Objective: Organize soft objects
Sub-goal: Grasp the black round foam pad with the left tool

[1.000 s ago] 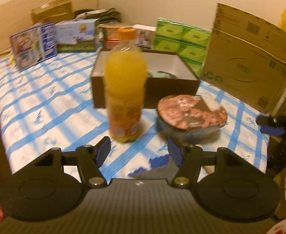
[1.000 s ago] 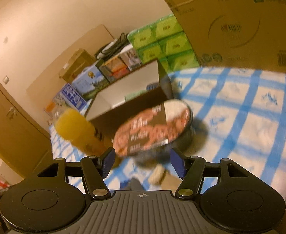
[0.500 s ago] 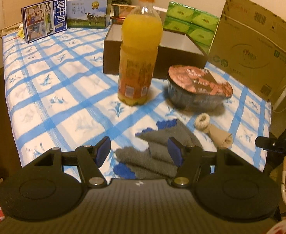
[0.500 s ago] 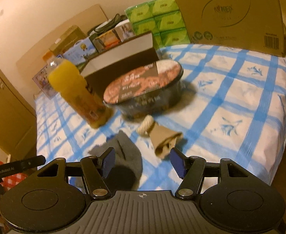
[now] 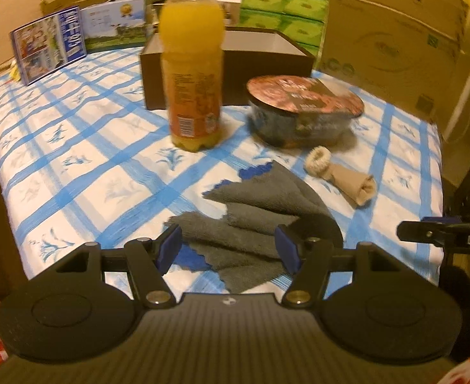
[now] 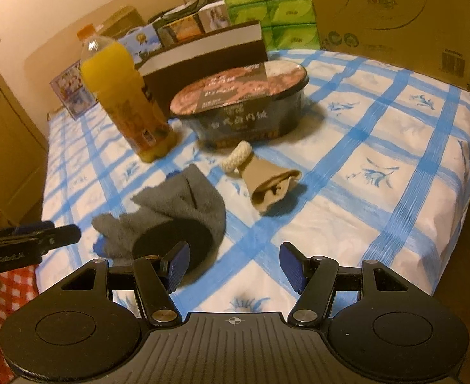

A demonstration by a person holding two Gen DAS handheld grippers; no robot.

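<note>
Just behind cloth (image 5: 260, 220): bottle (image 5: 192, 64), bowl (image 5: 302, 108).

One clear plastic bottle of orange drink with an orange cap (image 5: 192, 64), upright. One round dark instant-noodle bowl with a printed reddish lid (image 5: 302, 108), right of the bottle. One crumpled grey terry cloth (image 5: 257, 214), near side. One rolled beige sock with a cream ribbed cuff (image 5: 347, 179), right of the cloth. One open dark-brown cardboard box with a white inside (image 5: 260, 54), far side behind the bottle. One large flat tan corrugated carton (image 5: 388, 38), far right. Green tissue packs (image 6: 273, 9): at least six faces visible, stacked. Two blue-and-white printed milk cartons (image 5: 52, 43), far left.
</note>
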